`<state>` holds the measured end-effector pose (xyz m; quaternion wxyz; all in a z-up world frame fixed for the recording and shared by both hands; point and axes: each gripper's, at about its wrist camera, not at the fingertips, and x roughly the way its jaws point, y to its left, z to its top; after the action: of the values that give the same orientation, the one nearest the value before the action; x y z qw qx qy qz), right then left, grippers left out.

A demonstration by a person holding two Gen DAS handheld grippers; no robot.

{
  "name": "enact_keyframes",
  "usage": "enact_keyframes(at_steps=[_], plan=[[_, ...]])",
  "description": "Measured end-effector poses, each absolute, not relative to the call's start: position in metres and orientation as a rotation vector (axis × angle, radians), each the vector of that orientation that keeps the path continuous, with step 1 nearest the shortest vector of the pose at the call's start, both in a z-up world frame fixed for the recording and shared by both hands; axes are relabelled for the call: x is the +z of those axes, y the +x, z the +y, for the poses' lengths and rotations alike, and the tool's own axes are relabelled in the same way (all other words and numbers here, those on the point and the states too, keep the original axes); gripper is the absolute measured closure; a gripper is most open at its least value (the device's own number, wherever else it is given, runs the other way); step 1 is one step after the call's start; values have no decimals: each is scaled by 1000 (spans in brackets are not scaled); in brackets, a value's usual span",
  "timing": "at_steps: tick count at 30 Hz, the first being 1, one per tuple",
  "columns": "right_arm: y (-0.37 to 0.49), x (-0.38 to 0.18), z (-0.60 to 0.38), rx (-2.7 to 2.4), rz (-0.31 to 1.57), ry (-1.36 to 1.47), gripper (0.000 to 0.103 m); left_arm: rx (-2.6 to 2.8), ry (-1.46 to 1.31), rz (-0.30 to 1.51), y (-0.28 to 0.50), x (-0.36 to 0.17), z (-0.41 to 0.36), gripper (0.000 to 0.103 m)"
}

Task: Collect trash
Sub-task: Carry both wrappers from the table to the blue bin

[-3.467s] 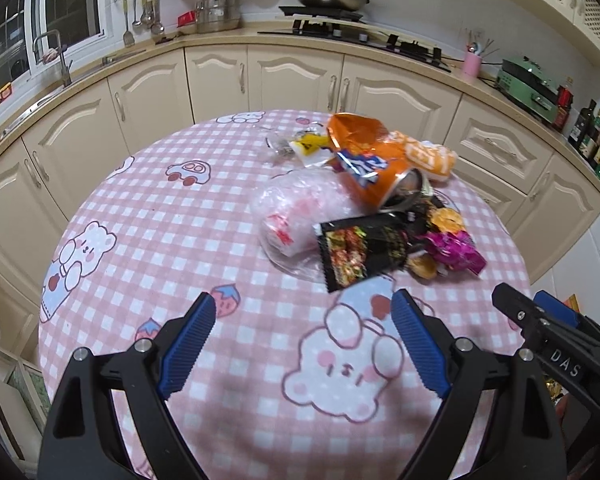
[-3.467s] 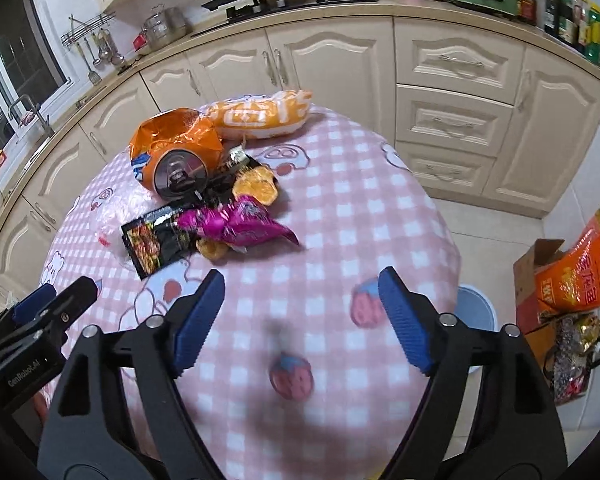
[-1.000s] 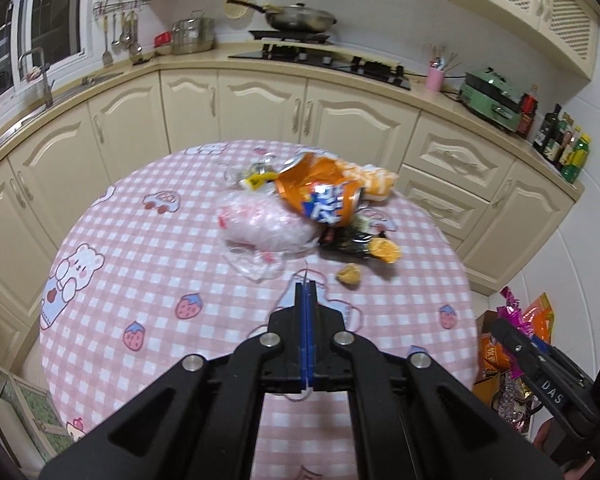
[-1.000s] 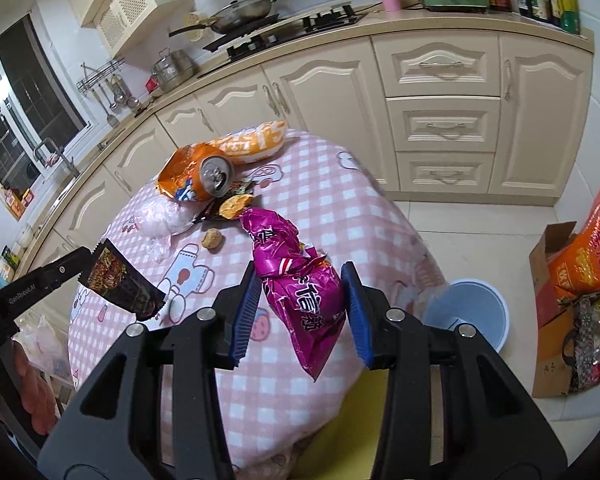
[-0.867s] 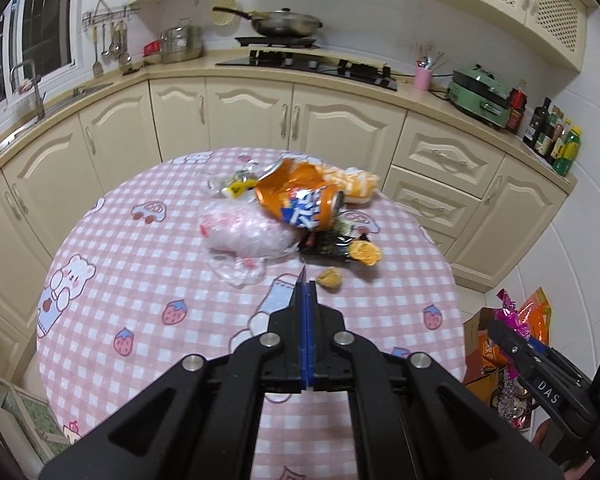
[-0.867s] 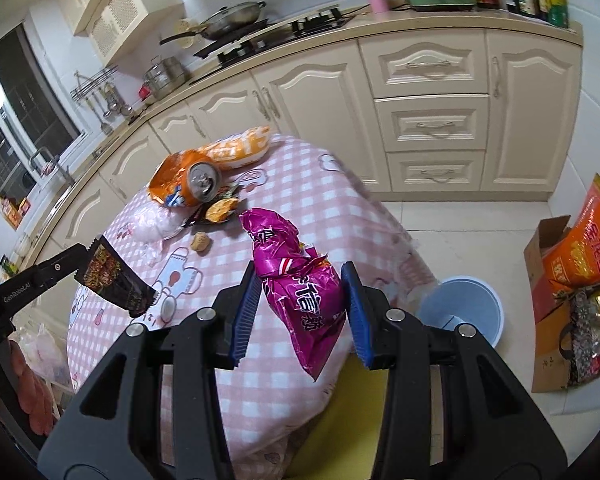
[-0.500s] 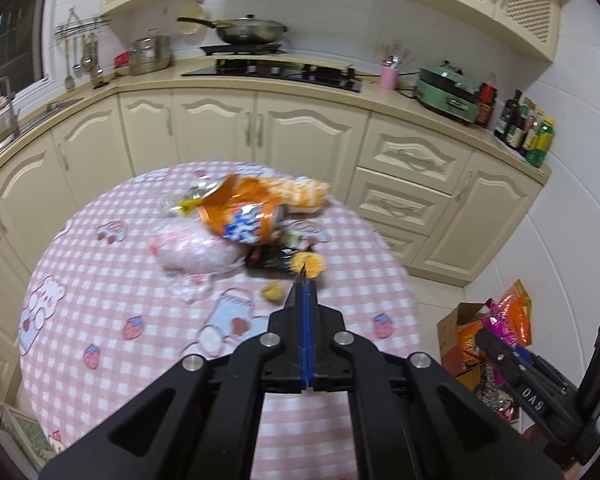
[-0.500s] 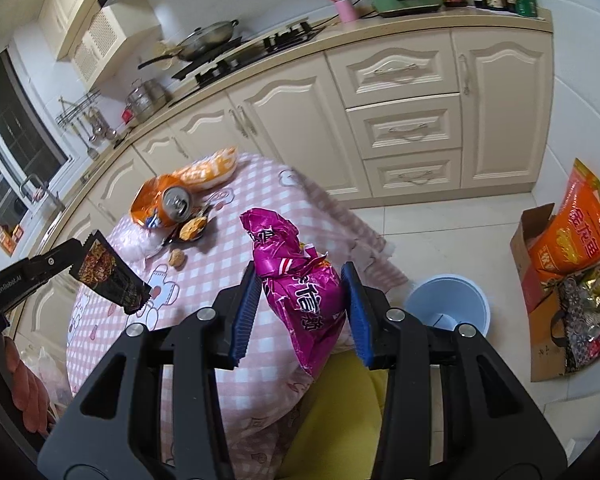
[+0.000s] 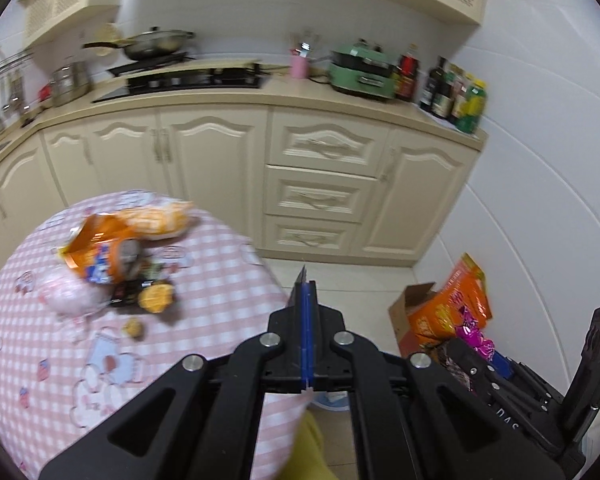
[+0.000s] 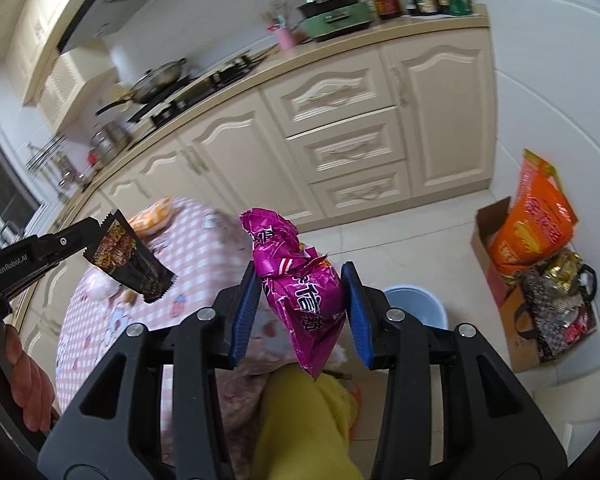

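In the right wrist view my right gripper [image 10: 300,276] is shut on a crumpled magenta snack packet [image 10: 304,296], held above the floor beyond the table's edge. A pale blue bin [image 10: 416,306] stands on the floor just right of it, partly hidden by the right finger. My left gripper [image 10: 96,232] reaches in from the left, shut on a black snack wrapper [image 10: 128,258] that hangs from its tips. In the left wrist view the left gripper [image 9: 305,280] has its blue pads pressed together, the wrapper showing only edge-on. More trash, including an orange bag [image 9: 100,252], lies on the pink checked table [image 9: 220,280].
A cardboard box [image 10: 496,240] with an orange bag [image 10: 536,224] and a dark tote [image 10: 552,312] stand on the floor by the right wall. Cream cabinets [image 9: 320,184] run behind. A person's yellow-clad leg [image 10: 300,420] is below the grippers, and a hand [image 10: 28,384] holds the left tool.
Both grippers have swung right, off the table and over the floor, each keeping its packet. The table has slid to the left of both views and the blue bin has drawn nearer.
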<state>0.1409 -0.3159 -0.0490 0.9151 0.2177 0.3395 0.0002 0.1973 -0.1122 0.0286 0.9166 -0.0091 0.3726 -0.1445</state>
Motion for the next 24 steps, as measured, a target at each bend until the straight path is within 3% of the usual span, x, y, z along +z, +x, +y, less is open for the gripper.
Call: enact_keyframes(at_steps=[21,24], plan=[[148,-87,-402,-185,768,501,62,-459,140,1002,243,-66,-256,103],[156,-96,-403,-187,794,508,62,-446,177,1013,251,-80,-262,97]])
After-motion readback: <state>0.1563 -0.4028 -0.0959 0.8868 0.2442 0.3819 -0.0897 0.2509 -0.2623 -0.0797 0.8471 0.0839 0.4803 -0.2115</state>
